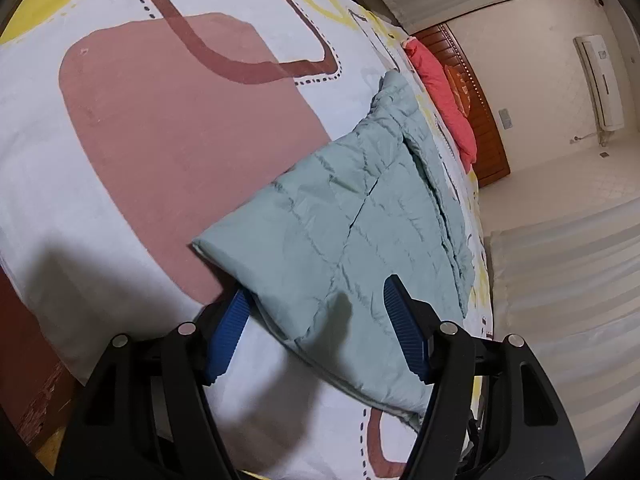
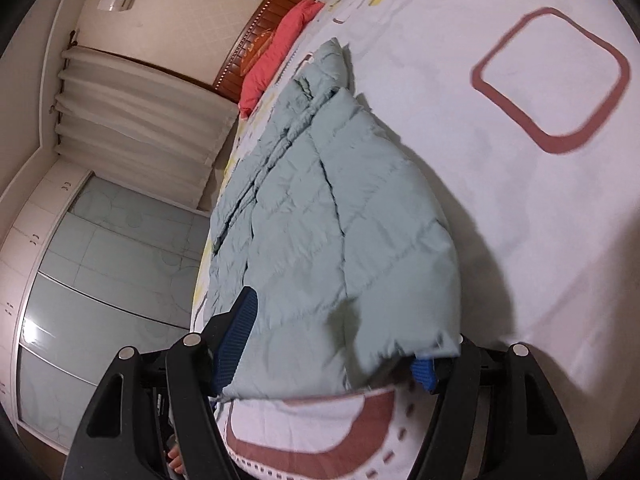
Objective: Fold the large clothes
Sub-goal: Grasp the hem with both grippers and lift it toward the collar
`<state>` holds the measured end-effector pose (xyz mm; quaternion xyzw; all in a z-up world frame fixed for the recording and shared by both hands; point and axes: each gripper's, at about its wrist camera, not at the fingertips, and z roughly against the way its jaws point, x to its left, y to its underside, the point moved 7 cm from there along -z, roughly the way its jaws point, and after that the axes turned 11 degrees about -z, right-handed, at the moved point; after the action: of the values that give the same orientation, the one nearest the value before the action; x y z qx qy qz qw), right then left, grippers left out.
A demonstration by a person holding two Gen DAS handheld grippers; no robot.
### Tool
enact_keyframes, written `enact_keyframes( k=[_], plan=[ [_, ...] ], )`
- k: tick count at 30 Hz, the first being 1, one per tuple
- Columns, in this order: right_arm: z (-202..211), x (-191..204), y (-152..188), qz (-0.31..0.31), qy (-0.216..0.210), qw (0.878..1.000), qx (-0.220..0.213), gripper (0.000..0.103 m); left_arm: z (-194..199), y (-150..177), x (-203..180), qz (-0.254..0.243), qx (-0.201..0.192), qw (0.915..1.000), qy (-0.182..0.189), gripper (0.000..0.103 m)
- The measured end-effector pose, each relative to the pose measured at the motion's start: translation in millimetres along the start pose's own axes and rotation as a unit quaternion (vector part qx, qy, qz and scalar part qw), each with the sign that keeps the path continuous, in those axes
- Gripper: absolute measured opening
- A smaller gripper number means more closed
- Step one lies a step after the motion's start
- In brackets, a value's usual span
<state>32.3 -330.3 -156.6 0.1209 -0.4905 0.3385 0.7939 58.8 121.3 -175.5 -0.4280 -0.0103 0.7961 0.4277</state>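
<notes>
A pale green quilted jacket (image 1: 360, 216) lies on the patterned bed sheet (image 1: 160, 120), folded lengthwise, its near hem toward me. My left gripper (image 1: 316, 296) is open, its blue fingers (image 1: 226, 332) astride the jacket's near corner, one finger partly under the fabric edge. In the right wrist view the jacket (image 2: 340, 220) bulges up in front. My right gripper (image 2: 340, 332) is open with its jaws wide around the jacket's near hem; the right finger (image 2: 424, 372) is mostly hidden under the fabric.
A red pillow (image 1: 444, 96) lies at the far end of the bed by a wooden headboard (image 1: 480, 120). Curtains (image 2: 132, 120) and a pale wardrobe (image 2: 100, 280) stand beside the bed. The bed edge (image 2: 208, 280) runs close to the jacket.
</notes>
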Motion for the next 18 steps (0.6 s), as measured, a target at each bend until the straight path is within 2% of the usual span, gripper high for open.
enact_keyframes(
  k=[6, 9, 11, 13, 15, 17, 18],
  plan=[
    [-1, -1, 1, 0.002, -0.002, 1.0, 0.002, 0.067, -6, -7, 7, 0.012, -0.005, 0.9999, 0.003, 0.066],
    [1, -2, 1, -0.001, -0.005, 1.0, 0.003, 0.067, 9, -2, 9, 0.03, -0.001, 0.9995, -0.007, 0.066],
    [5, -3, 3, -0.004, -0.007, 1.0, 0.003, 0.067, 19, 3, 19, 0.053, -0.002, 0.9983, -0.025, 0.066],
    [4, -6, 4, -0.007, -0.008, 1.0, 0.003, 0.067, 23, 7, 29, 0.084, -0.01, 0.9963, -0.018, 0.066],
    [4, -7, 6, -0.003, -0.005, 1.0, 0.003, 0.067, 19, 5, 33, 0.092, -0.013, 0.9955, -0.015, 0.067],
    [4, -5, 7, 0.004, -0.003, 1.0, 0.004, 0.067, 12, -1, 28, 0.084, -0.02, 0.9962, -0.009, 0.08],
    [4, -4, 7, 0.005, -0.003, 1.0, 0.004, 0.067, 7, -4, 26, 0.075, -0.019, 0.9969, -0.012, 0.08]
  ],
)
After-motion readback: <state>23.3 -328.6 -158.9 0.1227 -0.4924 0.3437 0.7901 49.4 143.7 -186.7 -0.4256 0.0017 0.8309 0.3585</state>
